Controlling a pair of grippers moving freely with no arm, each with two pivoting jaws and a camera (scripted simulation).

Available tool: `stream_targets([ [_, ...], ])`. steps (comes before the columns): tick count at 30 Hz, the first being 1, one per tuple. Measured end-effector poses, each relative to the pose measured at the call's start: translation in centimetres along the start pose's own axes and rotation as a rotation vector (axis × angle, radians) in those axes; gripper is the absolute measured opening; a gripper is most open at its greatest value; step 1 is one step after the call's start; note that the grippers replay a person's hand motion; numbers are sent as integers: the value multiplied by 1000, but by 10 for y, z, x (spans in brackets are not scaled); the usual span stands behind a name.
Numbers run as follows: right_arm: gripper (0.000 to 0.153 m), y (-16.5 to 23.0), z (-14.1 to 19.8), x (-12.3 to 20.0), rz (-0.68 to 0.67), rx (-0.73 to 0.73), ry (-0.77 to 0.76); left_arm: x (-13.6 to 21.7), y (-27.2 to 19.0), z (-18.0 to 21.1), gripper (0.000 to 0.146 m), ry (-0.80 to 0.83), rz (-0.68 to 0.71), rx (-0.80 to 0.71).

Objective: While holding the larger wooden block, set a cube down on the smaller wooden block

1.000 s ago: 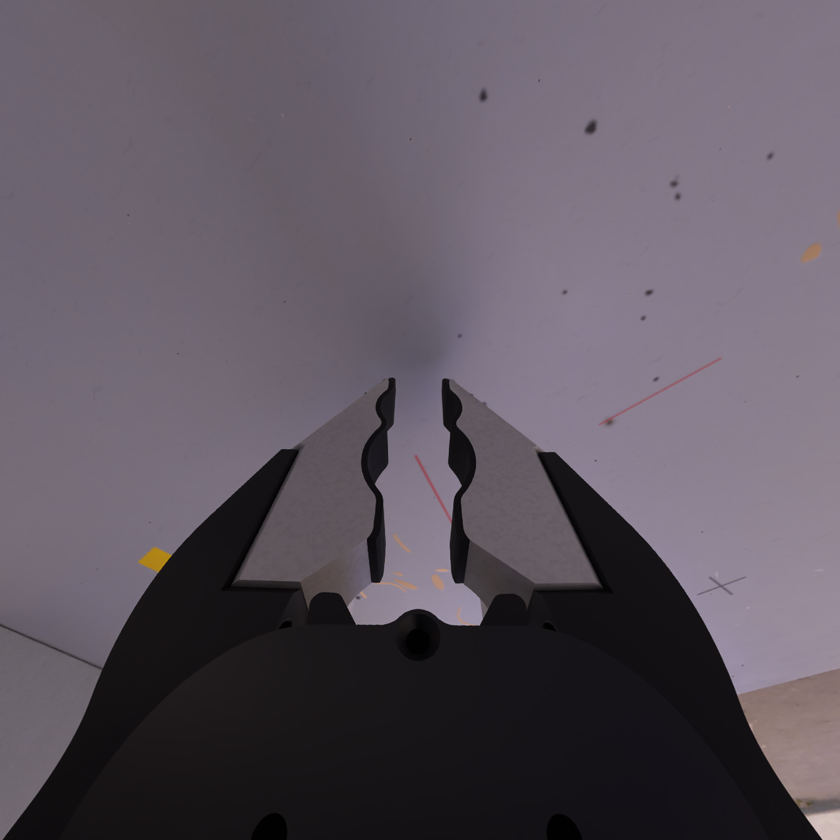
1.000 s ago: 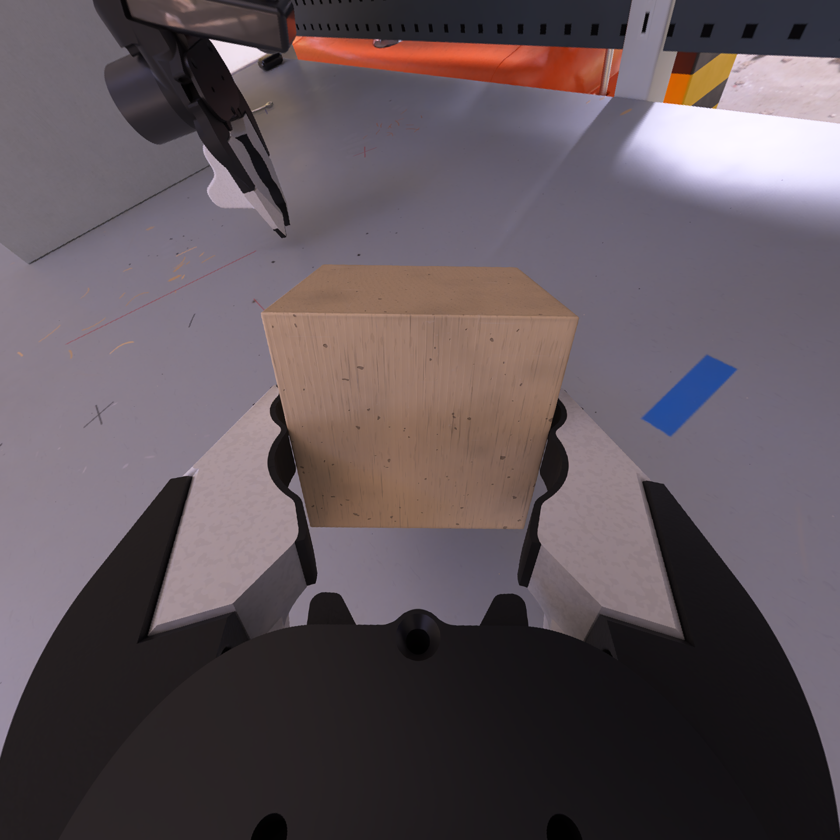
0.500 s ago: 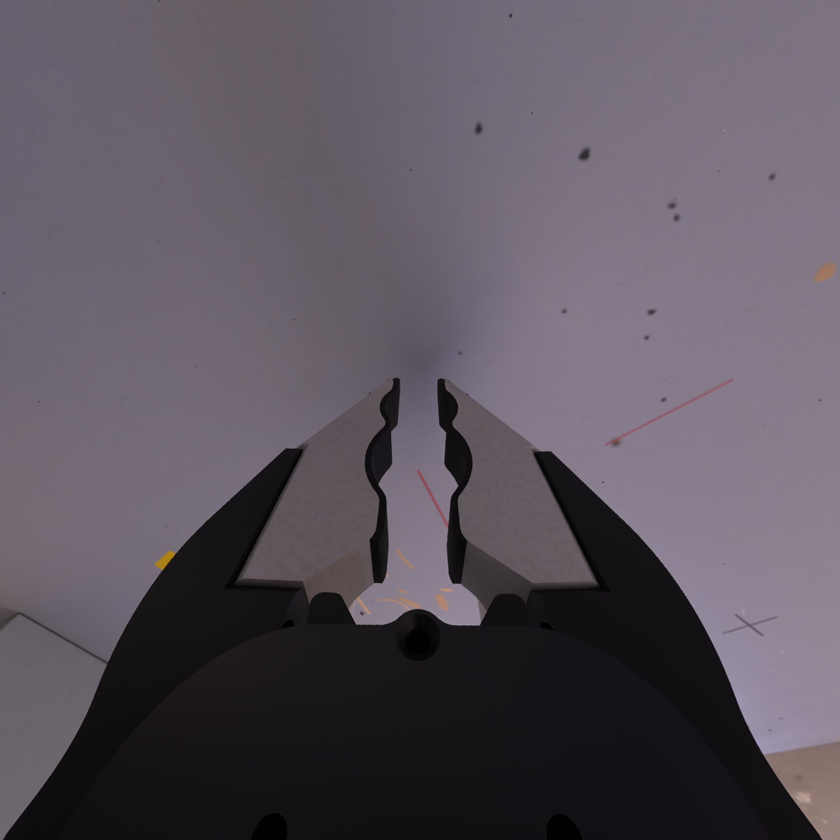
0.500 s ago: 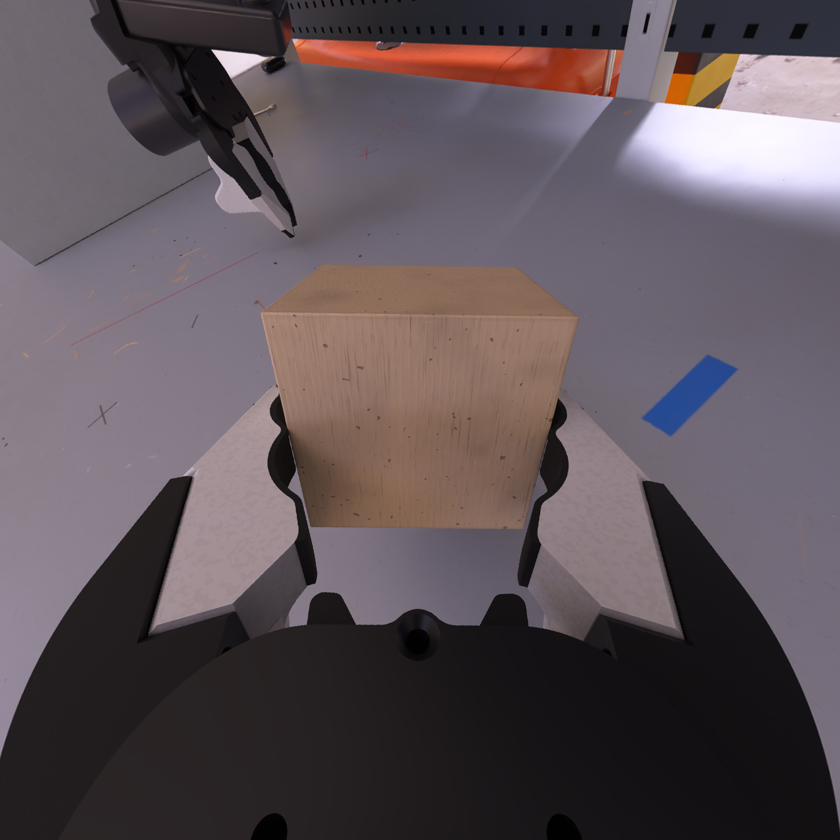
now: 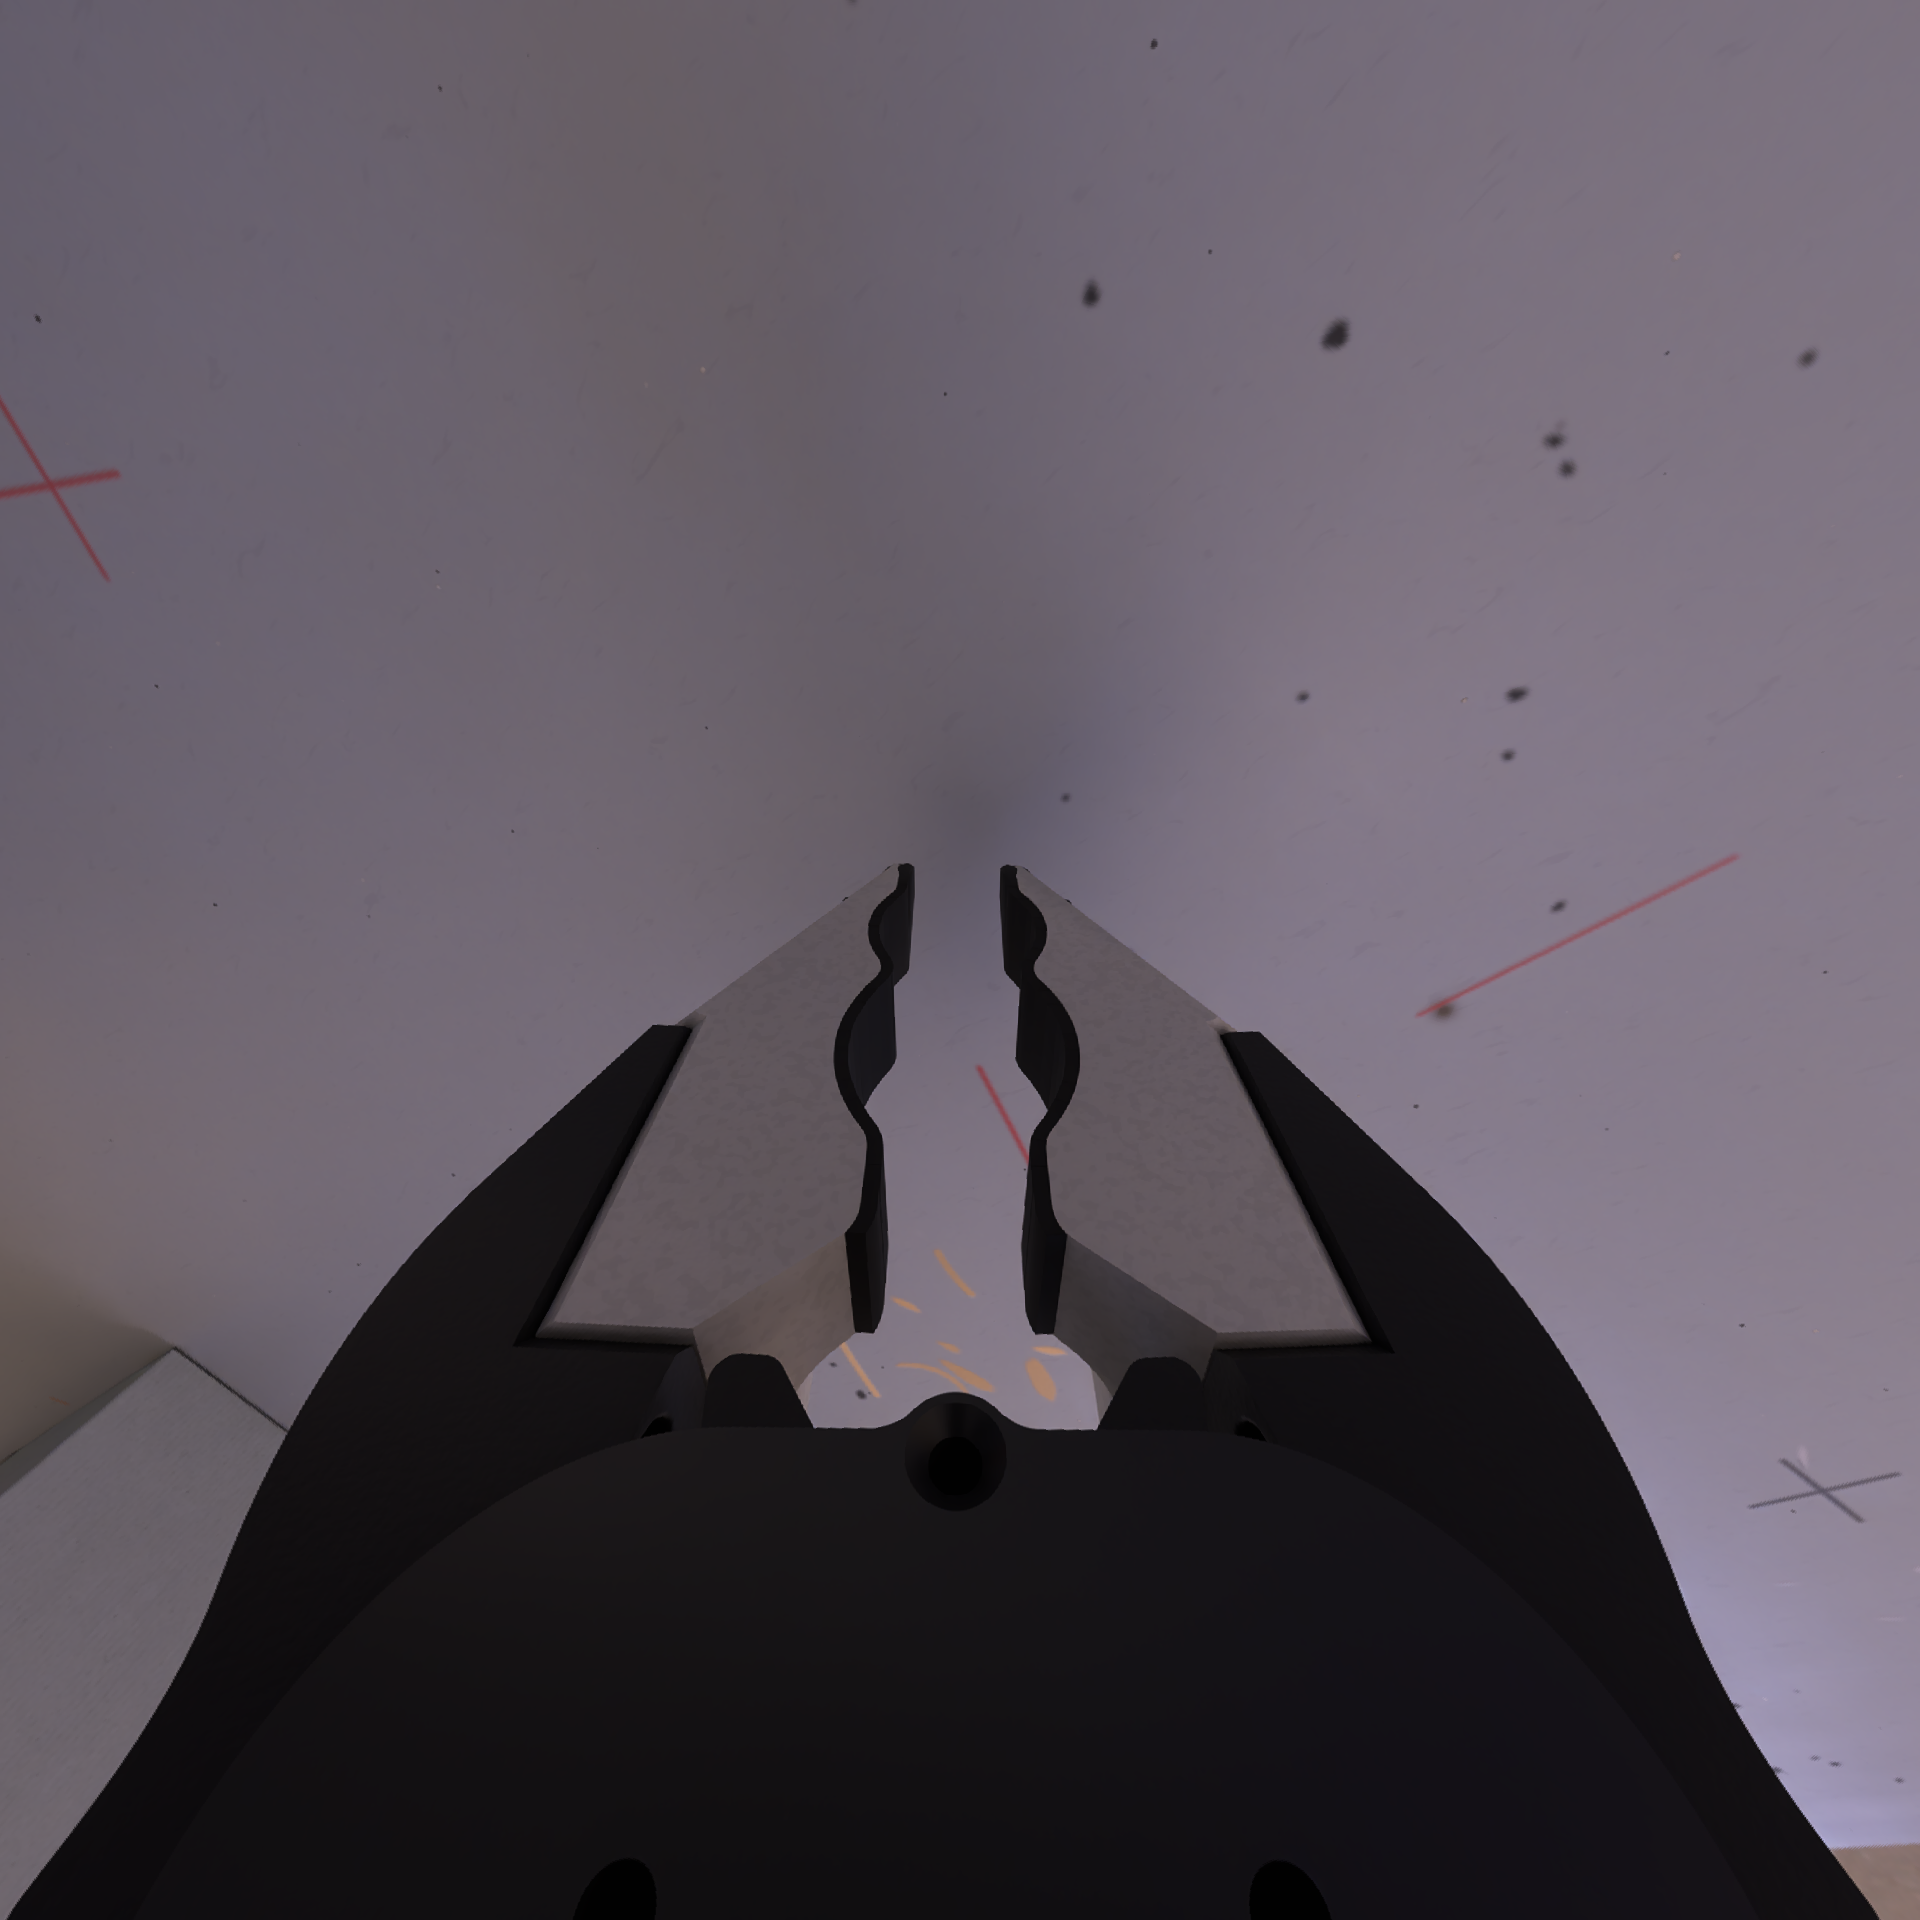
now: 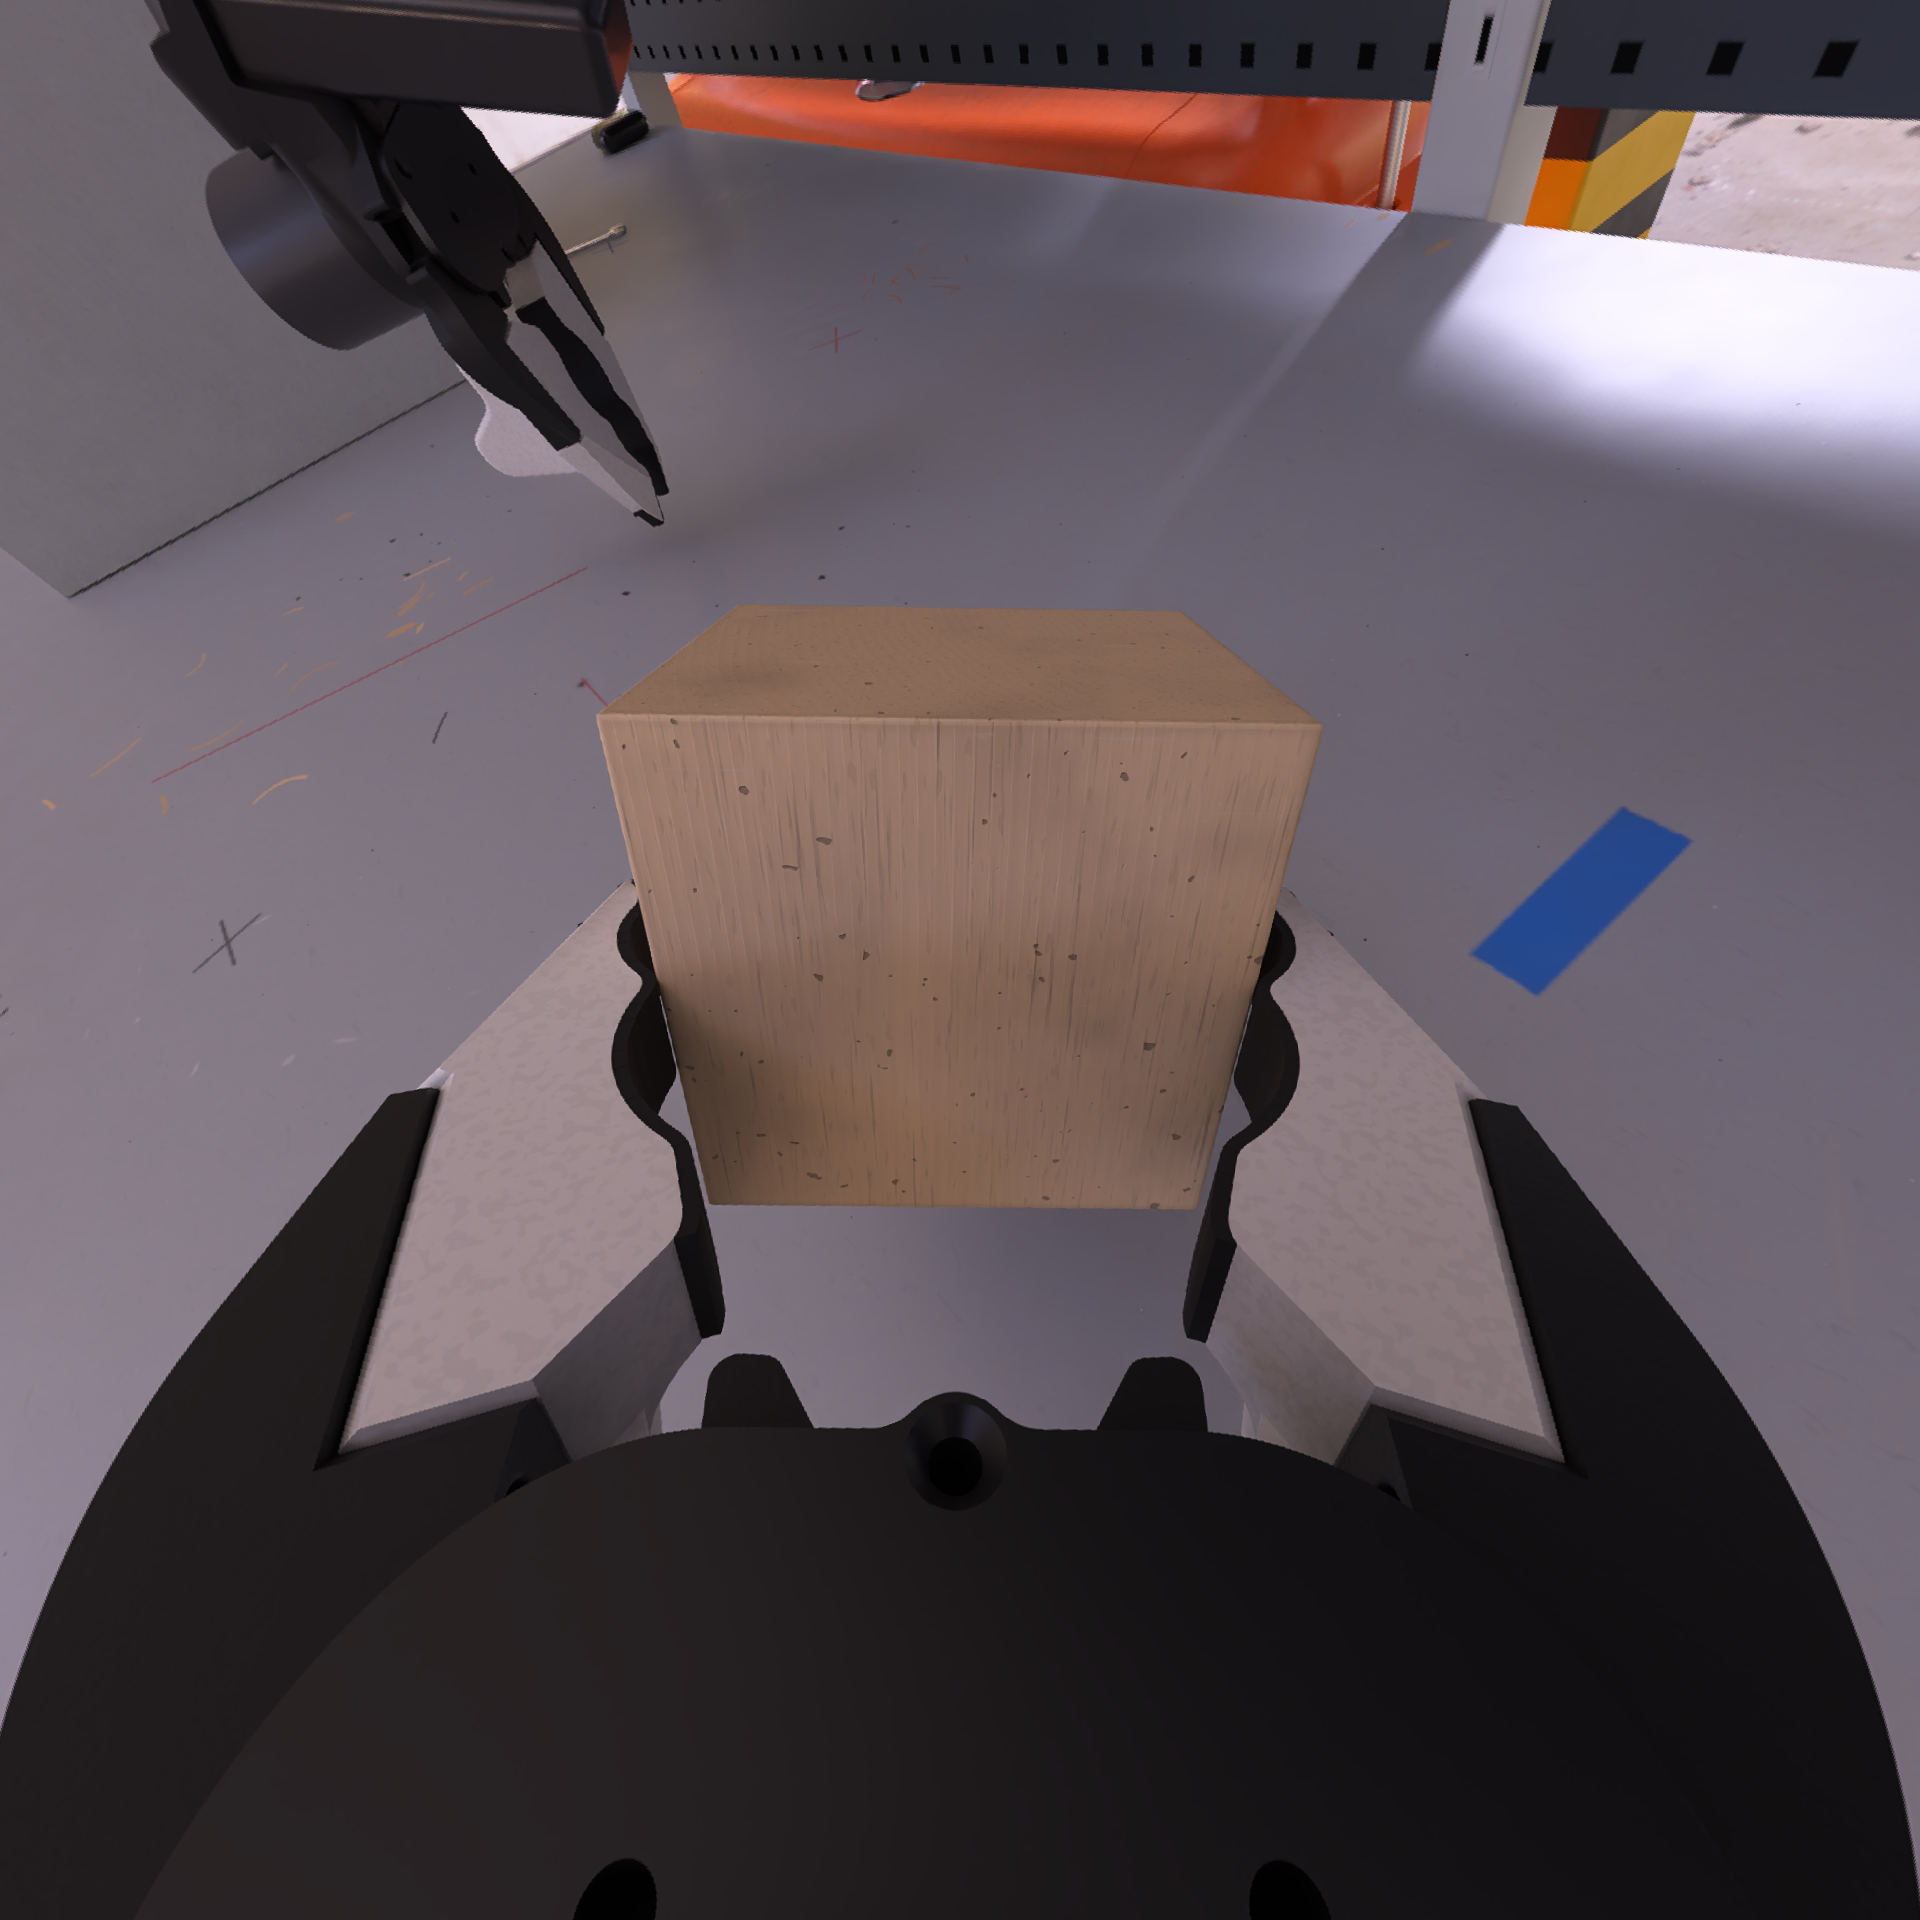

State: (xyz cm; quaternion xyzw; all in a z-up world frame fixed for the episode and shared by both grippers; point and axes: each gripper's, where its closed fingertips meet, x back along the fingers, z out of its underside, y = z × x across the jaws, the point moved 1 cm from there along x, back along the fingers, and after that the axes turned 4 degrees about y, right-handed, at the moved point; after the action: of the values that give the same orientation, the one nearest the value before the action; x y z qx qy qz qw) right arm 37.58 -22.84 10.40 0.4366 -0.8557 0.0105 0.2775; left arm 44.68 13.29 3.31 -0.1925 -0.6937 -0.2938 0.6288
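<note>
The right gripper (image 6: 954, 997) pinches a pale tan wooden block with fine vertical grain and dark specks (image 6: 956, 935) by its 2 side faces, holding it square and upright above the grey scuffed tabletop (image 6: 1455, 623). The left gripper (image 5: 957, 878), its 2 fingers nearly together and holding nothing, hangs well apart from that block, ahead and to its left, tips slanting down at bare table. Neither a cube nor a smaller block shows in either view, so which way the left gripper must travel cannot be told.
</note>
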Motion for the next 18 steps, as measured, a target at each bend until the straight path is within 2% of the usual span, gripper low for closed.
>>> stream_targets([
  [5,112,0,0,1,1,1,-2,6,0,0,16,-10,-9,1],
  [8,112,0,0,1,2,2,-2,22,3,-1,16,-34,-33,2],
  [13,112,0,-1,1,2,4,-2,83,2,-14,16,-164,-93,-14],
  [18,112,1,-1,0,1,8,-1,155,-63,-58,16,-394,2,-205],
])
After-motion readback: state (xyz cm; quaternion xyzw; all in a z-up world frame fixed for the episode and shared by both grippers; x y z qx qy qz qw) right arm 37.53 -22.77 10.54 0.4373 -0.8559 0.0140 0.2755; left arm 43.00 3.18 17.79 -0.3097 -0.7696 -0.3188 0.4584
